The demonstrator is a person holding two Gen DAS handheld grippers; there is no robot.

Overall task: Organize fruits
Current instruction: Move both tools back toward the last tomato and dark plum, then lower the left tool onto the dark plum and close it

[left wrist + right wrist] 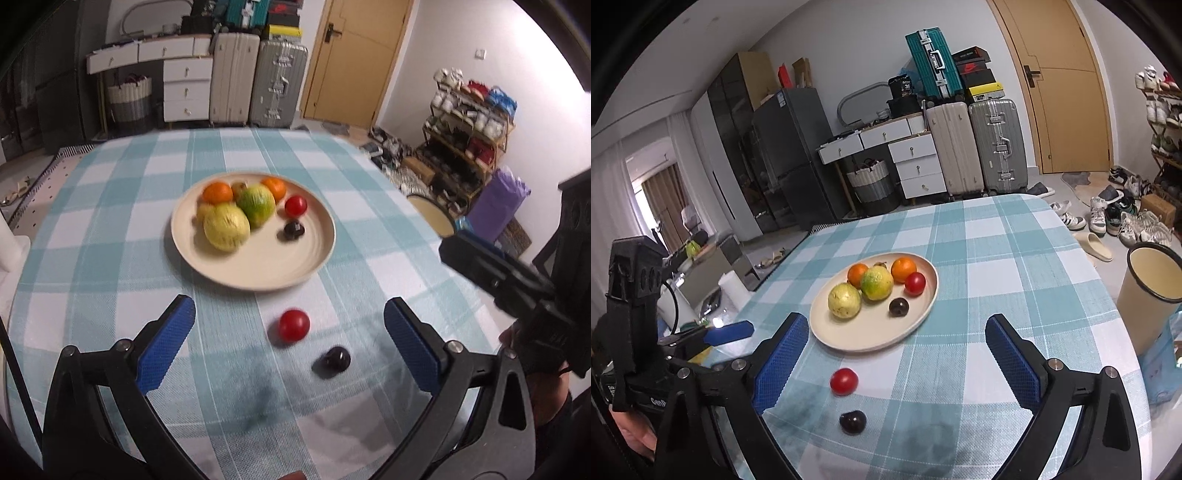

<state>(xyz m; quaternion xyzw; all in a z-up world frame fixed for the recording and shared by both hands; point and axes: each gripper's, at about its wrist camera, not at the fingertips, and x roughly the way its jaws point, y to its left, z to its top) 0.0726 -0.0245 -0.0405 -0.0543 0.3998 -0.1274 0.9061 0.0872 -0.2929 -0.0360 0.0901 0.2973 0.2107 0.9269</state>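
A cream plate (258, 269) (871, 336) on the checked tablecloth holds two oranges, two yellow-green guavas (226, 227) (844, 300), a red tomato (296, 206) (915, 283) and a dark plum (294, 229) (898, 307). Nearer to me, a second red tomato (294, 325) (844, 381) and a second dark plum (334, 361) (853, 421) lie on the cloth. My left gripper (290, 347) is open, with the loose tomato lying between its blue pads, untouched. My right gripper (897, 363) is open too, above the loose tomato and plum, holding nothing.
A cream bin (1148, 291) (430, 216) stands by the table's right edge. A white roll (735, 291) stands beyond the left edge. Suitcases, drawers and a shoe rack stand across the room. The other hand-held gripper (498, 273) (727, 332) shows at each view's side.
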